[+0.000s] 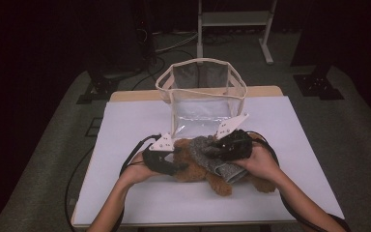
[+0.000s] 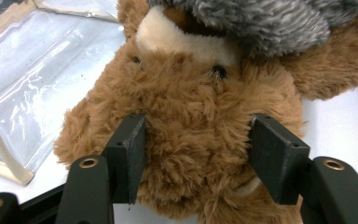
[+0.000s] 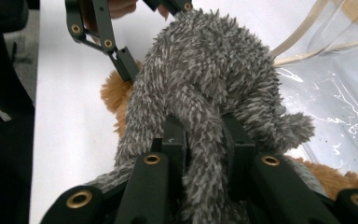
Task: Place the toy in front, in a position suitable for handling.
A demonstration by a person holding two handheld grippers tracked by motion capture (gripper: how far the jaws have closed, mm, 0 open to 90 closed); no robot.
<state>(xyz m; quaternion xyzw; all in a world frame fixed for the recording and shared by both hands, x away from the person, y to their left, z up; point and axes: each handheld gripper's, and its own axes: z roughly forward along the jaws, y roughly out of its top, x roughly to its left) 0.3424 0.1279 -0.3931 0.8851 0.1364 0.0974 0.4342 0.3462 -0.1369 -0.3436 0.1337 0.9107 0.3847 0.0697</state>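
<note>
Brown teddy bear (image 1: 198, 166) laid mid-counter (image 1: 140, 198) just before clear bag (image 1: 200, 96), head clamped by left hand-held gripper (image 2: 196, 158), grey knit garment (image 3: 205, 93) pinched by right hand-held gripper (image 3: 204, 140), counter edges well apart.

You're working in what looks like a lab or recording studio, not a home. Your white-topped table with its pale wooden edge (image 1: 193, 94) stands alone on grey carpet (image 1: 43, 159), the room around it is dark, black cables (image 1: 166, 46) trail across the floor, and a white metal stand frame (image 1: 234, 21) rises behind.
</note>
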